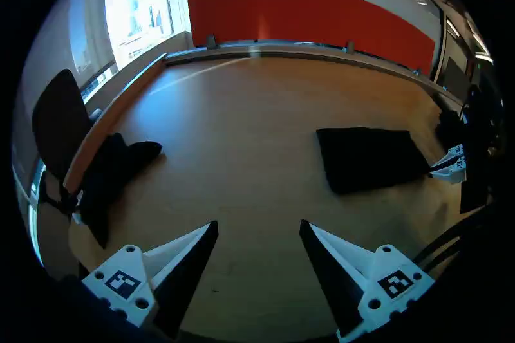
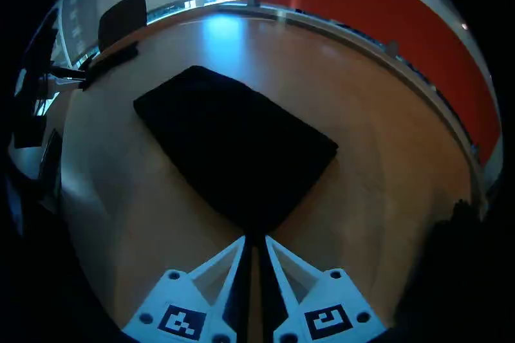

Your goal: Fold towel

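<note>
Between the right fingers, corner of towel.

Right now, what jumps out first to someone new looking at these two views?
The black towel lies folded flat in the middle of the pale wooden table, with the right gripper closed on its near corner. Next comes the bright red partition along the table's far edge. The left gripper hangs open over bare wood.

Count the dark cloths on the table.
2: a folded black towel by the right gripper, and a dark cloth at the edge of the table by the chair. More may be hidden.
</note>
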